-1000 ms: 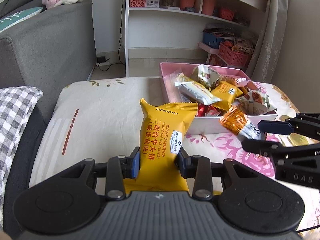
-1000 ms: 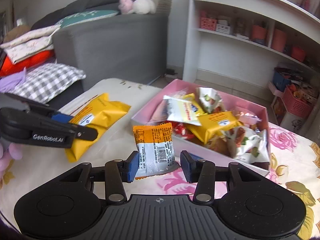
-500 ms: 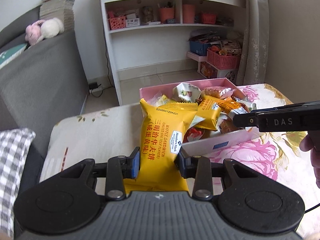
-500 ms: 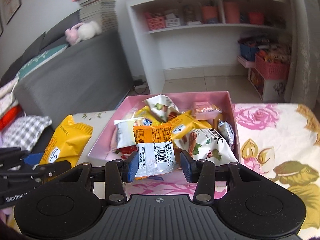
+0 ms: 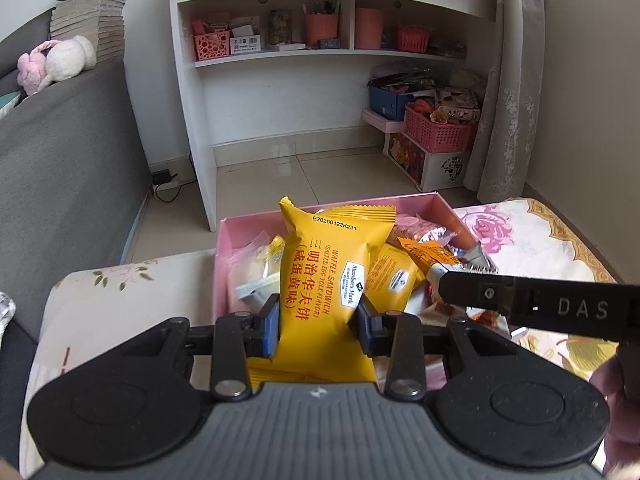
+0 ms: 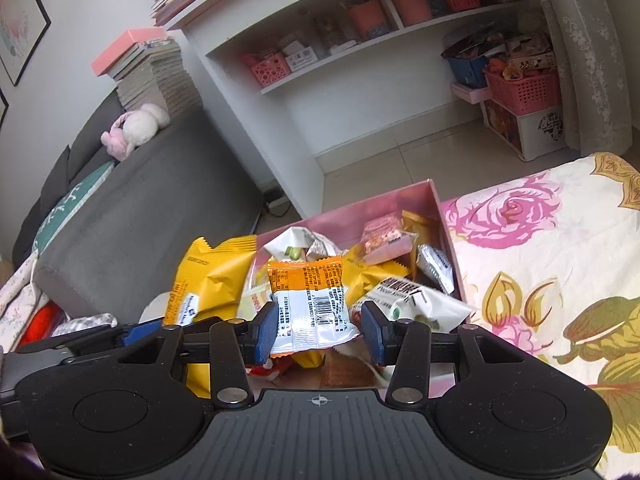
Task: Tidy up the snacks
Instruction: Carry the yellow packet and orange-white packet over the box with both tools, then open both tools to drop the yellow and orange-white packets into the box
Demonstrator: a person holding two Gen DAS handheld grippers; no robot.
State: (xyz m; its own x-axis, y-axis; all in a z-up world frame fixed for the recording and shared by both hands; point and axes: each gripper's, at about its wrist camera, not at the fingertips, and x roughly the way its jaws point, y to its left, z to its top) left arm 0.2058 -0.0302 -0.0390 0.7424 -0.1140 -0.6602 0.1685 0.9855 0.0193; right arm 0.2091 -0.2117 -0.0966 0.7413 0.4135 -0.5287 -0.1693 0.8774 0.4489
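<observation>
My left gripper (image 5: 318,326) is shut on a yellow waffle sandwich packet (image 5: 332,276) and holds it upright over the near left part of the pink snack box (image 5: 224,240). My right gripper (image 6: 318,330) is shut on an orange and white snack packet (image 6: 310,300) and holds it above the box (image 6: 436,200). The box is full of several wrapped snacks. The yellow packet also shows at the left of the right wrist view (image 6: 212,280). The right gripper reaches in from the right in the left wrist view (image 5: 448,284), with the orange packet (image 5: 432,254) at its tip.
The box sits on a table with a floral cloth (image 6: 540,260). A grey sofa (image 5: 60,152) stands to the left. A white shelf unit (image 5: 320,60) and pink baskets (image 5: 436,132) stand behind on the tiled floor.
Both grippers have moved forward and up over the pink box with their packets still held. The right gripper's packet now hangs above the snacks in the box.
</observation>
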